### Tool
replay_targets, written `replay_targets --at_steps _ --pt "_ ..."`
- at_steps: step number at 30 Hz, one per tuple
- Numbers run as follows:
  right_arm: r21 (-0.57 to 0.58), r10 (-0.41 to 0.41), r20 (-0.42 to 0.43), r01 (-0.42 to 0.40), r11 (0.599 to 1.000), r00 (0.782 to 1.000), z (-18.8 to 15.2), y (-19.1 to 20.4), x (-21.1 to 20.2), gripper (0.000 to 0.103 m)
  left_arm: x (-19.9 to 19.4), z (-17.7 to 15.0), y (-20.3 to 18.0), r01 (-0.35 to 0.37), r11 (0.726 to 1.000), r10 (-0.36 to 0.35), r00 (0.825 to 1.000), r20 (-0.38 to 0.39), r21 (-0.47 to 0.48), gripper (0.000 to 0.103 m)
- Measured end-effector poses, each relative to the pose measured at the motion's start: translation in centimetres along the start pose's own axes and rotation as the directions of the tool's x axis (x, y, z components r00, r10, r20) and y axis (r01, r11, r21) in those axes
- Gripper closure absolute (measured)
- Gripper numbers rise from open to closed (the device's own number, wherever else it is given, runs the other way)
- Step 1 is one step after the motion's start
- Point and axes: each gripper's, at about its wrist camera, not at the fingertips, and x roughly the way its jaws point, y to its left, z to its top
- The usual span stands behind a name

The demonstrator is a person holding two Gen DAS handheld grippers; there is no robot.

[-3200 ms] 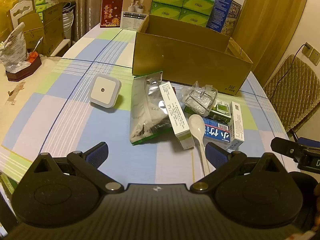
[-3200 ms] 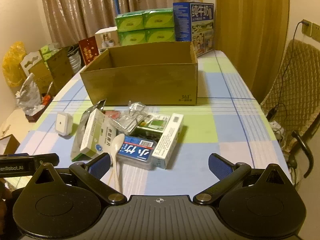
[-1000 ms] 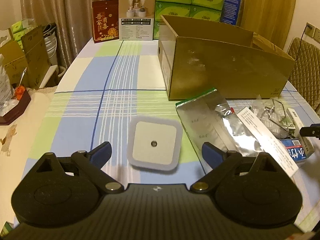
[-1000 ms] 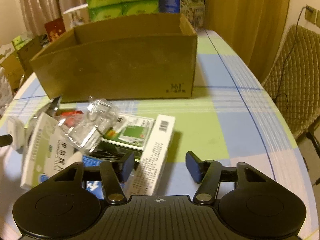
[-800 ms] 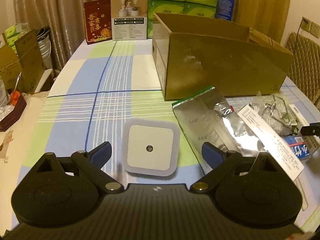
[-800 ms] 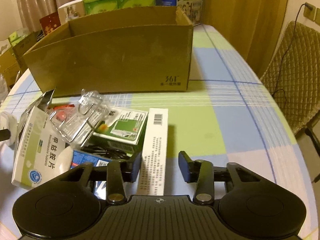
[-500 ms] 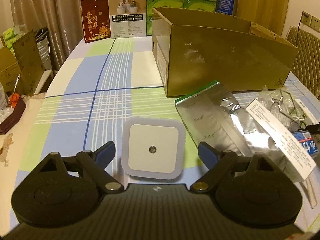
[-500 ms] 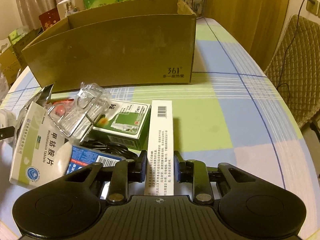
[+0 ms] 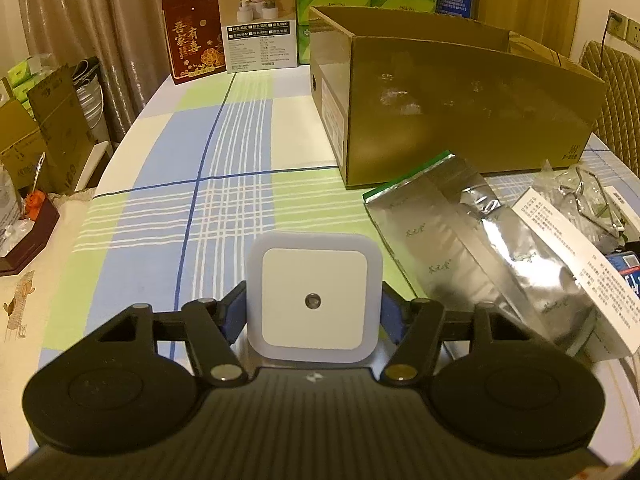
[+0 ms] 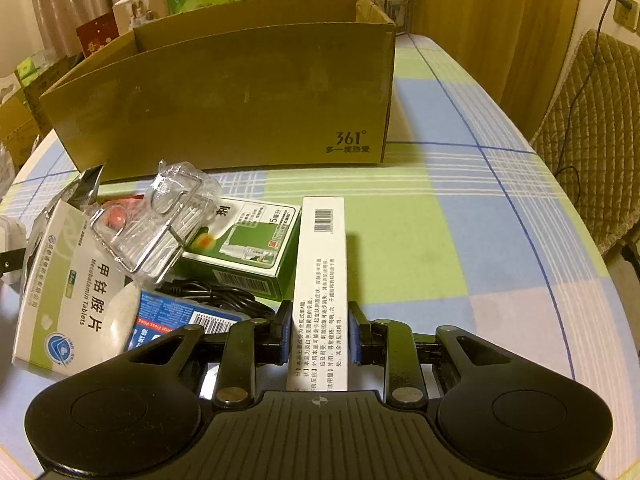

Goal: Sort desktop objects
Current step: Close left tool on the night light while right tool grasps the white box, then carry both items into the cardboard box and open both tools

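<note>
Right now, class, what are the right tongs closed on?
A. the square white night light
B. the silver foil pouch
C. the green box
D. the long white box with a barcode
D: in the right wrist view the right tongs press both sides of the long white box; the night light sits in the left tongs.

The cardboard box point(image 10: 240, 100) reads "361°" — the white-and-green medicine carton point(image 10: 68, 280) reads "Mecobalamin Tablets" — and the blue packet point(image 10: 176, 320) "Floss Picks".
</note>
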Motion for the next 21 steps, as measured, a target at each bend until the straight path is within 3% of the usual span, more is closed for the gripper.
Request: replay_targets --at_steps 4,8,14,21 --pt "-0.005 -0.005 0.006 0.005 1.000 1.000 -0.1 0.1 0.0 0.080 -0.7 -0.1 -0.2 0.001 1.000 -0.001 1.000 -0.004 -0.001 0.042" --pt "-0.023 -0.004 0.077 0.006 1.000 0.997 0.1 0.4 -1.7 0.080 -2.0 0.3 -0.4 0.005 1.000 -0.005 1.000 0.012 -0.012 0.042" --pt "-0.012 0.016 0.110 -0.015 1.000 0.994 0.8 0.6 -3.7 0.080 -4.6 1.7 -1.2 0.018 1.000 -0.017 0.999 0.038 -0.018 0.042" --pt "-0.044 0.083 0.193 -0.076 0.996 0.978 4.7 1.5 -8.0 0.080 -6.4 5.5 -2.9 0.037 0.999 -0.036 0.998 0.060 -0.017 0.042"
